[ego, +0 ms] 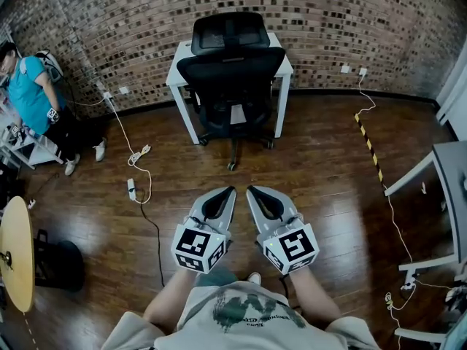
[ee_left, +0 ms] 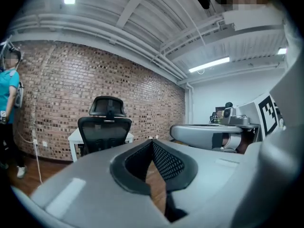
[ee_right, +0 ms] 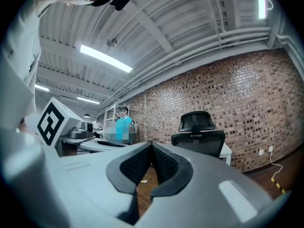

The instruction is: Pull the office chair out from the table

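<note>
Black mesh-backed chair [ego: 232,71] sits pushed in at the white worktop [ego: 179,63] by the brick wall [ego: 109,20]; left gripper [ego: 229,190] and right gripper [ego: 250,189] hang well short, textured fingers [ee_left: 168,163] clenched on nothing.

Glossy wood floor [ego: 321,166], rough brick wall [ego: 350,13]

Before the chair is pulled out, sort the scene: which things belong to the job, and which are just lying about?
Belong to the job: office chair; white table behind it; left gripper and right gripper, both shut, holding nothing.

Just lying about: power strip on the floor; striped floor tape; round yellow tabletop; bystander in teal.
</note>
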